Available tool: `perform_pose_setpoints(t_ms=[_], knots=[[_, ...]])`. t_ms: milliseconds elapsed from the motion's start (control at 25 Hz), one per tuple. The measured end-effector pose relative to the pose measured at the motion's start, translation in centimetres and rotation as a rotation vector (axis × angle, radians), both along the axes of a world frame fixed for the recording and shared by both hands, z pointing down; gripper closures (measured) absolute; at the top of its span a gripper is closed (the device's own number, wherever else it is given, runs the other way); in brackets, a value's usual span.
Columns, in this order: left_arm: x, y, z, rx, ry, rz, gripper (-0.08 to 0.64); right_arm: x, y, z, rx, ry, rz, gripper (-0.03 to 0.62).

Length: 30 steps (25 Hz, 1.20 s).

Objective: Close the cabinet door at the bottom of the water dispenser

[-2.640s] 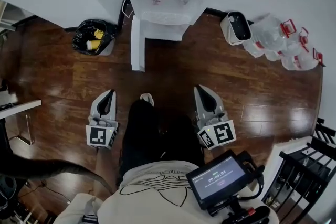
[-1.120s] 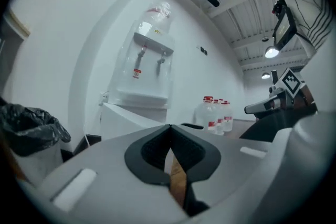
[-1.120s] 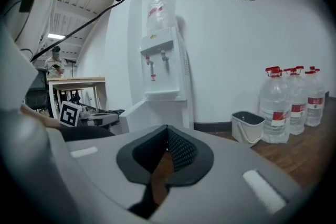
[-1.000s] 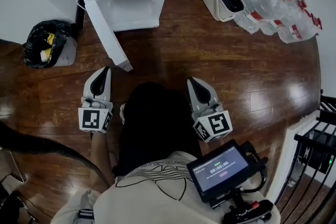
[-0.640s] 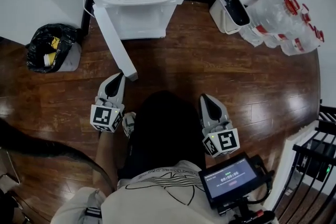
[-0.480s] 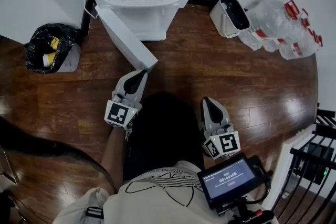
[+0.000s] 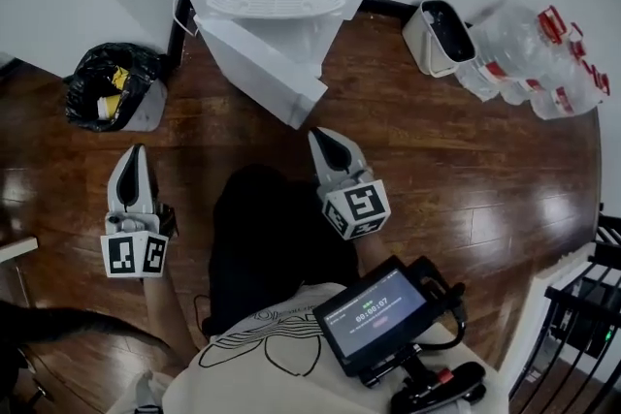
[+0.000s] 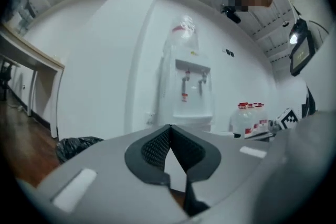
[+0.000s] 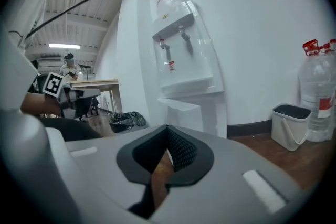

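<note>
While the left gripper (image 7: 133, 153) hung well off to the left, its jaws pressed together on nothing, the cabinet door (image 7: 264, 73) stood ajar, slanting out from the base of the water dispenser (image 7: 277, 0). Near the door's free edge, the right gripper (image 7: 318, 135) was likewise pinched together and empty. By my judgement, the closing push was not yet done.

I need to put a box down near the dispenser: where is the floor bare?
Bare floor lies right of the half-open door, below the white bin and bottles. Crowded: that far right corner, and around the black bag at left.
</note>
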<state>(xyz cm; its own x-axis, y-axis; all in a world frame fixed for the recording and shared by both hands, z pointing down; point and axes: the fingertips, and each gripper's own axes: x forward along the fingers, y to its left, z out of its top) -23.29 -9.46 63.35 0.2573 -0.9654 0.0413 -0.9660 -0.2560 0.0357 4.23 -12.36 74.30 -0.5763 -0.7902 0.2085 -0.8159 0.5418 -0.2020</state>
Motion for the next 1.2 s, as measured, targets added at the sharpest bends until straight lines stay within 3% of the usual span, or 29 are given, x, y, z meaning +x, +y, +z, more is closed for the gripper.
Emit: perform_pose_setpoints(t_ms=[80, 240, 360, 480, 760, 920, 1000, 1200], knots=[[-1.8, 1.4, -0.5, 0.001, -0.012, -0.059, 0.54, -1.6, -1.3, 0.3, -0.019, -0.023, 0.029, 0.591], [-3.3, 3.8, 2.2, -0.094, -0.068, -0.096, 0.54, -1.3, -4.5, 1.3, -0.047, -0.022, 0.148, 0.591], [-4.7, 5.4, 4.0, -0.136, -0.037, -0.122, 0.54, -1.3, -6.3, 2.3, -0.053, 0.011, 0.171, 0.591], [-5.0, 6.2, 5.3, -0.151, -0.016, -0.136, 0.54, 0.0, -9.1, 2.5, -0.015, 0.048, 0.224, 0.591], [-5.3, 6.6, 6.9, -0.152, -0.01, -0.145, 0.54, 4.5, -17.5, 2.9, -0.011, 0.041, 0.358, 0.591], [-5.9, 7.3, 6.8, -0.17, -0.014, -0.164, 0.54, 5.3, -21.6, 2.8, -0.074, 0.035, 0.347, 0.584], [-6.7, 7.7, 7.2, -0.156, -0.012, -0.177, 0.54, 5.3, -21.7, 2.7, -0.052, 0.061, 0.316, 0.586], [-6.9, 7.8, 7.6, -0.153, -0.002, -0.193, 0.54, 3.8, -16.9, 1.9, 0.008, 0.011, 0.253, 0.589]])
